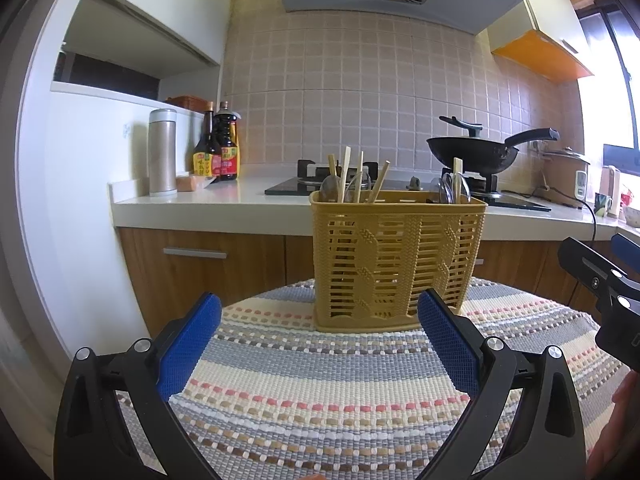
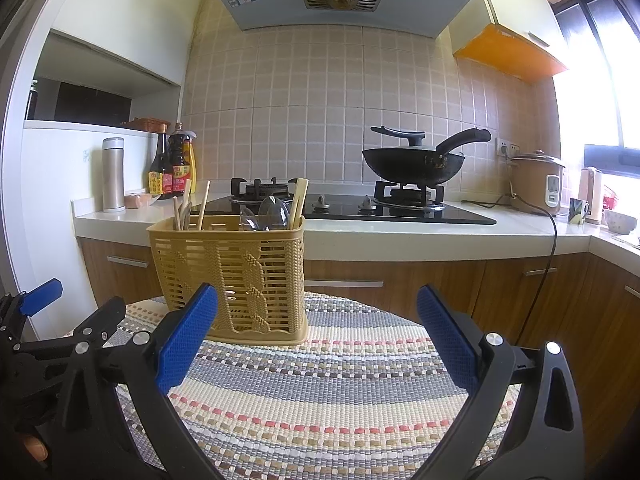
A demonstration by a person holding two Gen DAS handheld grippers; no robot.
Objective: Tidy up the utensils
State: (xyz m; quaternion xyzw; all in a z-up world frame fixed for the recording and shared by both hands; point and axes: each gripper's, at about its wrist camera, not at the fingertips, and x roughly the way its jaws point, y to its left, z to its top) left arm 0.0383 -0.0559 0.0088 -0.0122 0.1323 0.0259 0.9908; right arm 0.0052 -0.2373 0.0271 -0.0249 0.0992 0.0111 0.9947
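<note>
Your work surface is a round table covered by a woven striped mat (grey, cream, pink and brown bands). You have one item directly on it: a tan slatted utensil basket, upright near the far edge. From your right wrist view the basket sits left of centre.

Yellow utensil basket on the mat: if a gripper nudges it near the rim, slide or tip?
The utensil basket is tall, narrow and slotted plastic, so probably light and top-heavy, with chopsticks and spoons sticking above the rim. The woven mat looks grippy, so a high push likely tips it; push low.
</note>
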